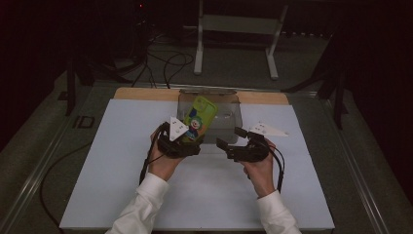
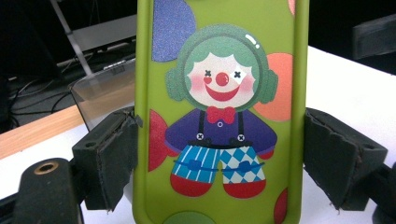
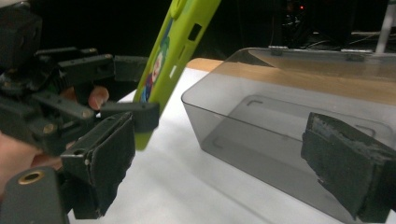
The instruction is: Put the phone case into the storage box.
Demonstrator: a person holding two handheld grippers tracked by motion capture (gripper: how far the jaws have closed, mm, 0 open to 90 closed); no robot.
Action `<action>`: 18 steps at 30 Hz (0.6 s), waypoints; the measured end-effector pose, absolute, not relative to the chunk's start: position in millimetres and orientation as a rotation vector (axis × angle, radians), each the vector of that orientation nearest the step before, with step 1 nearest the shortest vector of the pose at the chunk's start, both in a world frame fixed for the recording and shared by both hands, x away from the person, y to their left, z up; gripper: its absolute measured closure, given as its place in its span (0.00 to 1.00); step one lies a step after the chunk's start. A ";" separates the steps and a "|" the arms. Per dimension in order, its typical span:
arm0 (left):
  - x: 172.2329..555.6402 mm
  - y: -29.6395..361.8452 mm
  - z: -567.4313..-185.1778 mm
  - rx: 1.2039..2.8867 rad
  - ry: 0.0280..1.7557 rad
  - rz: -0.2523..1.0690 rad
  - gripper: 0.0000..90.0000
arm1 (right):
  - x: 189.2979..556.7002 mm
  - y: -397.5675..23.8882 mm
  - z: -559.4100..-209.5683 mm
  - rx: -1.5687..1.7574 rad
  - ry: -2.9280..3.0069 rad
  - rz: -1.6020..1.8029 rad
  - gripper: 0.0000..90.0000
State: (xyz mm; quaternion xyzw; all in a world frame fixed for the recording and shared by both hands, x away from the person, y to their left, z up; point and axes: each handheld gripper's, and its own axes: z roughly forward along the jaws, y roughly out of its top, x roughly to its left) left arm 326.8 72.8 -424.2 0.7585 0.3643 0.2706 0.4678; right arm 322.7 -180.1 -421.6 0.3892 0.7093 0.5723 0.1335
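Over the white mat [image 1: 122, 161], left gripper [image 1: 191, 141] clamping a green clown phone case [image 1: 199, 117] upright, right gripper [image 1: 229, 139] hanging wide open, gripping nothing, beside the clear bin [image 1: 229, 109].

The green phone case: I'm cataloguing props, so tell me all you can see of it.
The green phone case looks like soft, matte plastic, printed with a clown in a red bow tie and coloured circles, with cut-outs along its edge. The left gripper clamps its lower sides, holding it upright, tilted above the white table by the clear box.
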 end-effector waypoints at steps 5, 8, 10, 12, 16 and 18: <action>323.2 71.5 -425.1 1.839 0.896 0.654 0.18 | 328.9 -170.7 -416.7 1.160 2.044 1.678 0.16; 322.0 72.0 -426.0 1.822 0.906 0.643 0.18 | 331.5 -164.6 -415.3 1.172 2.050 1.684 0.17; 321.6 72.4 -426.7 1.816 0.911 0.638 0.18 | 333.1 -160.8 -414.6 1.182 2.052 1.698 0.20; 321.5 72.3 -427.6 1.816 0.913 0.630 0.18 | 334.6 -157.4 -413.5 1.208 2.044 1.714 0.25; 321.0 72.4 -427.5 1.814 0.916 0.629 0.18 | 338.0 -149.3 -412.5 1.231 2.051 1.711 0.33; 320.4 72.2 -427.1 1.811 0.916 0.629 0.18 | 339.4 -145.4 -413.3 1.240 2.060 1.715 0.39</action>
